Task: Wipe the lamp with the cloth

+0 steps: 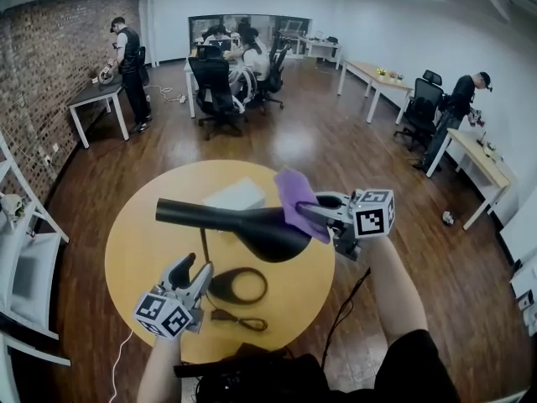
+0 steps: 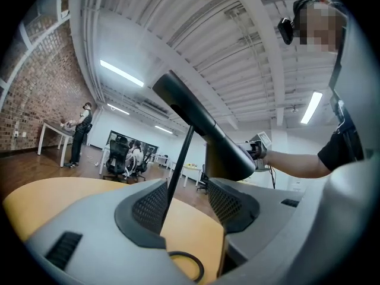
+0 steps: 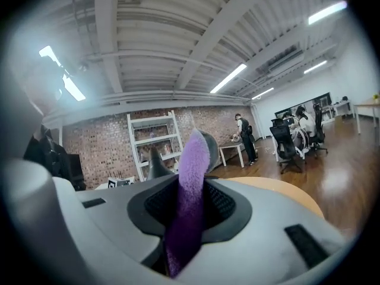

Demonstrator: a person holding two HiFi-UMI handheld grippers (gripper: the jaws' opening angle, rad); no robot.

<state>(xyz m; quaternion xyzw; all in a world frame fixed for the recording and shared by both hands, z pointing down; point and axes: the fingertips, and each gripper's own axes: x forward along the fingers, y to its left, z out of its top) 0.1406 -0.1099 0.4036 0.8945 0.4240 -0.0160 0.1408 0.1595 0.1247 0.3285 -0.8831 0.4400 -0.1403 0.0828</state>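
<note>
The right tool (image 1: 317, 211), clenched on the fuzzy purple cloth (image 1: 295, 196), holds it against the black cone-shaded desk lamp (image 1: 252, 223) at the middle of the round yellow surface (image 1: 134, 242); the left tool (image 1: 198, 275) gapes empty (stem just ahead). Wiping seems in hand; next, dragging along the shade

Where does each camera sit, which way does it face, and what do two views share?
Head view: on the person's head, looking down at table, lamp and cloth; left gripper, right gripper and forearms show.
Left gripper view: on the left gripper, looking past the lamp's stem between its open jaws; the right arm shows.
Right gripper view: on the right gripper, facing a brick wall; its jaws, shut on the cloth, show.
Shared: head and left gripper views show lamp and right gripper.
</note>
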